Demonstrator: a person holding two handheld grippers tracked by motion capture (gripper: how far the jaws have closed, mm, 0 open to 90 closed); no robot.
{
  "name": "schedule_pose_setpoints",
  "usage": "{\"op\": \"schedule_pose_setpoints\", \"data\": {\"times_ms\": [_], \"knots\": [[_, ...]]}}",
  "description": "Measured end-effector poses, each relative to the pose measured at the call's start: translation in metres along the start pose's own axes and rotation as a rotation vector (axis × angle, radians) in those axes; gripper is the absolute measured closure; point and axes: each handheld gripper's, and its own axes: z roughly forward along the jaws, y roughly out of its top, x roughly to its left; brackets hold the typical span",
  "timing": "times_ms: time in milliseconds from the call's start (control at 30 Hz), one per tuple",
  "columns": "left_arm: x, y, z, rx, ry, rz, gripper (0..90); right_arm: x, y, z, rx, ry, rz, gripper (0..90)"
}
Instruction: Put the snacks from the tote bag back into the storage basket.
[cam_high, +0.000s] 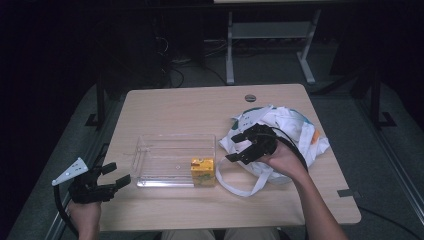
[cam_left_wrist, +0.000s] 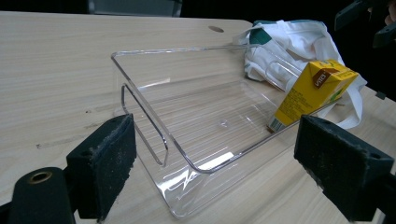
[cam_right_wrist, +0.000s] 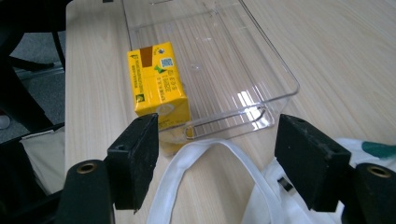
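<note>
The right gripper (cam_high: 239, 145) is hovering just right of centre in the high view, above the crumpled white tote bag (cam_high: 295, 131), with its jaws spread wide and nothing between them. In the right gripper view those jaws are framing the bag's strap (cam_right_wrist: 187, 182) at the bottom and, just above it, the yellow drink carton (cam_right_wrist: 159, 91), which is standing upright inside the near corner of the clear plastic bin (cam_right_wrist: 219, 60). In the high view the carton (cam_high: 202, 171) is sitting at the lower right corner of the bin (cam_high: 172, 160), below centre. The likely step is packing items from the bag into the bin, so the open jaws should be coming down squarely on the next item rather than on loose cloth, which would be bunching and slipping. The strap is lying very close to the bin's handle end, so it is worth keeping clear to avoid dragging the bin. The left gripper (cam_high: 112, 175) is resting at the lower left of the high view, jaws released and empty, facing the bin's open end; it could be steadying the light bin's wall (cam_left_wrist: 140, 112).
</note>
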Motion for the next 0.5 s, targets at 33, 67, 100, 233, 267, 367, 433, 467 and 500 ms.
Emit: {"op": "schedule_pose_setpoints", "data": {"times_ms": [33, 67, 100, 233, 267, 367, 433, 467, 500], "knots": [[0.000, 0.000, 0.000, 0.000, 0.001, 0.000, 12.6, 0.000, -0.001, -0.001, 0.000, -0.004, 0.003, 30.1], [0.000, 0.000, 0.000, 0.001, 0.000, 0.000, 12.6, 0.000, -0.003, -0.003, -0.001, -0.008, 0.002, 30.1], [0.000, 0.000, 0.001, -0.001, 0.000, 0.000, 12.6, 0.000, -0.004, -0.004, -0.003, -0.010, 0.007, 30.1], [0.000, 0.000, 0.001, 0.000, -0.002, 0.004, 12.6, -0.001, -0.009, -0.011, -0.013, -0.028, 0.009, 30.2], [-0.001, 0.000, 0.001, -0.001, -0.004, 0.003, 12.6, -0.001, -0.010, -0.013, -0.016, -0.025, 0.018, 30.3], [-0.001, 0.000, 0.002, 0.002, -0.005, 0.004, 12.6, -0.002, -0.015, -0.017, -0.016, -0.037, 0.020, 30.3], [-0.001, 0.000, 0.002, 0.003, -0.005, 0.003, 12.6, -0.002, -0.017, -0.018, -0.018, -0.041, 0.023, 30.3], [-0.001, 0.000, 0.002, 0.006, -0.007, 0.001, 12.6, -0.002, -0.020, -0.021, -0.022, -0.046, 0.034, 30.4], [-0.001, 0.000, 0.003, 0.011, -0.007, 0.000, 12.6, -0.002, -0.022, -0.022, -0.020, -0.049, 0.037, 30.4]]}}
